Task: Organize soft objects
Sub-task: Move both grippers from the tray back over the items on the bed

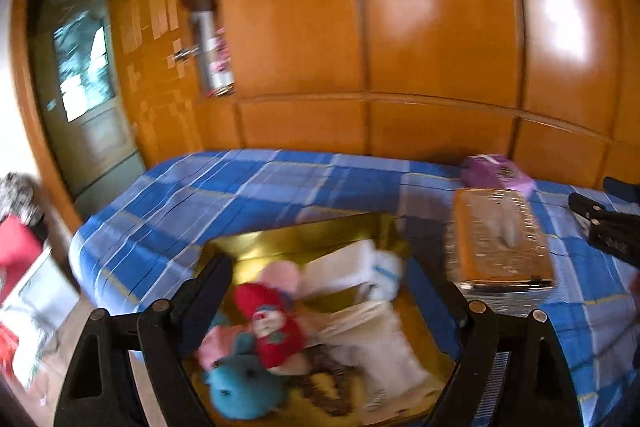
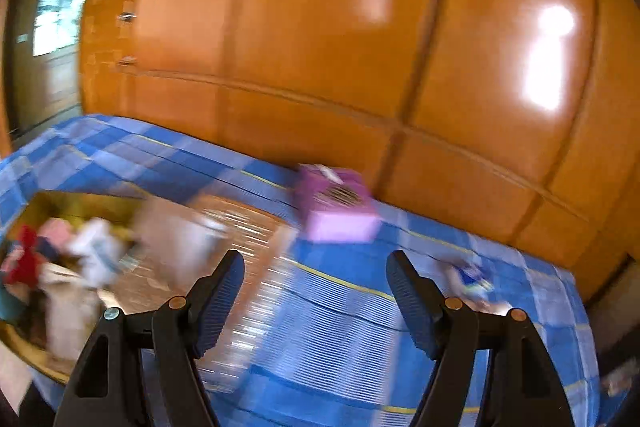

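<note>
A gold box (image 1: 304,235) sits on the blue checked bed (image 1: 240,187). It holds a red plush (image 1: 272,327), a blue plush (image 1: 240,387), pink soft pieces (image 1: 276,275) and white cloths (image 1: 360,267). My left gripper (image 1: 324,267) hovers open over the box, with the toys showing between its fingers and untouched. In the blurred right wrist view my right gripper (image 2: 315,261) is open and empty above the bed cover (image 2: 340,327). The gold box (image 2: 72,201) with the red plush (image 2: 26,259) lies far to its left. The right gripper's black body (image 1: 604,227) shows at the left view's edge.
A foil-wrapped tissue box (image 1: 500,239) lies right of the gold box, with a purple box (image 1: 496,173) behind it by the orange wardrobe (image 1: 400,27). A small blue-white item (image 2: 468,277) lies on the bed's right part. A door (image 1: 80,67) and floor clutter (image 1: 24,267) are on the left.
</note>
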`<move>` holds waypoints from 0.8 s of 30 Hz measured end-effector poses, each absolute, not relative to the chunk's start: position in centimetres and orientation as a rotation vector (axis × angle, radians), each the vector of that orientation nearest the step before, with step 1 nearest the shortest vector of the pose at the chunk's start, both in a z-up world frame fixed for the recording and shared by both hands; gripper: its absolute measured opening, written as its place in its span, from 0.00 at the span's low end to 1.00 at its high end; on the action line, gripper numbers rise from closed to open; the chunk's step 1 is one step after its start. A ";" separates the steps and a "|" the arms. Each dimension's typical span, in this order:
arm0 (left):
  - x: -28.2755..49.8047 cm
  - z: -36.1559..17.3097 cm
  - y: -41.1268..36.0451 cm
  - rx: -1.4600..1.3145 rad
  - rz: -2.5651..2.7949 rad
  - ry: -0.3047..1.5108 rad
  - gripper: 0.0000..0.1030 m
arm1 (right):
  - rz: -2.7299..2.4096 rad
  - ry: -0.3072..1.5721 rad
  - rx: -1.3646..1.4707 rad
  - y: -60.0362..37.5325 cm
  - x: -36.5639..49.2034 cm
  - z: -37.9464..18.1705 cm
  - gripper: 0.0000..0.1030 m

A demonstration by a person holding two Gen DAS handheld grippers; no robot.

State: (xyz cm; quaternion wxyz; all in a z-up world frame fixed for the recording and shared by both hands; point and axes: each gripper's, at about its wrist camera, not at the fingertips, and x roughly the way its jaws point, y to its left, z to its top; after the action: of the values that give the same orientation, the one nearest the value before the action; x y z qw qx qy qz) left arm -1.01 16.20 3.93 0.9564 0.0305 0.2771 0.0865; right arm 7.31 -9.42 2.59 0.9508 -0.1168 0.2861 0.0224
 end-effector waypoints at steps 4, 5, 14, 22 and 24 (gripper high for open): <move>-0.2 4.6 12.5 0.117 0.079 0.553 0.86 | -0.085 0.625 -0.225 -15.6 8.7 1.6 0.72; 0.0 4.8 11.5 0.137 0.057 0.551 0.86 | -0.118 0.635 -0.220 -17.1 9.0 1.4 0.72; 1.1 5.4 4.7 0.263 -0.080 0.535 0.86 | -0.354 0.694 -0.141 -28.8 10.7 -0.6 0.72; 2.6 4.9 0.2 0.338 -0.145 0.544 0.86 | -0.470 0.766 0.083 -37.1 12.6 -3.5 0.72; 3.0 4.7 -0.9 0.351 -0.163 0.550 0.86 | -0.468 0.788 0.160 -38.3 12.5 -3.8 0.72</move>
State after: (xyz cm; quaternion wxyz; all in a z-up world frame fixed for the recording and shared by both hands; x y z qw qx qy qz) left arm 3.03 -0.90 4.66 0.9440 0.1722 0.2699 -0.0800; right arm 12.52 -38.25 -3.85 0.8938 0.0770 0.3798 -0.2255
